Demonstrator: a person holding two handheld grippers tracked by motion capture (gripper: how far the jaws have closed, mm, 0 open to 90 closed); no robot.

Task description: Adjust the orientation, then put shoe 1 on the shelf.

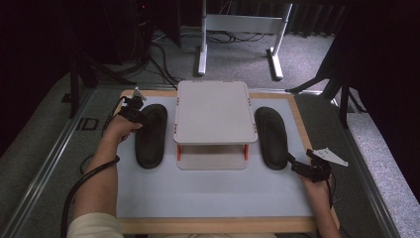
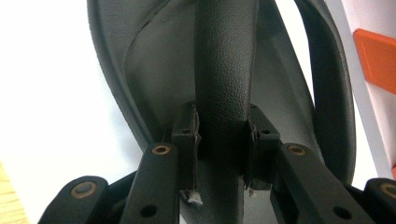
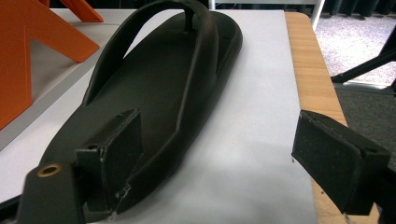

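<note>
While the left hand-held gripper pinches the left sandal's strap, the sandal lies long-ways, toes pointing away, on the white counter. Right hand-held gripper is spread by the right sandal. Grey carpet lies beyond.

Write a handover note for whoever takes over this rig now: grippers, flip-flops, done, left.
Left gripper: shut on the strap of the left flip-flop, which lies on the white mat left of the small two-tier rack.
Right gripper: open, at the heel of the right flip-flop, one pad over its sole, nothing gripped.
Done: left strap gripped.
Left: likely grip the right one; both flip-flops are on the mat and neither rack tier holds one.
</note>
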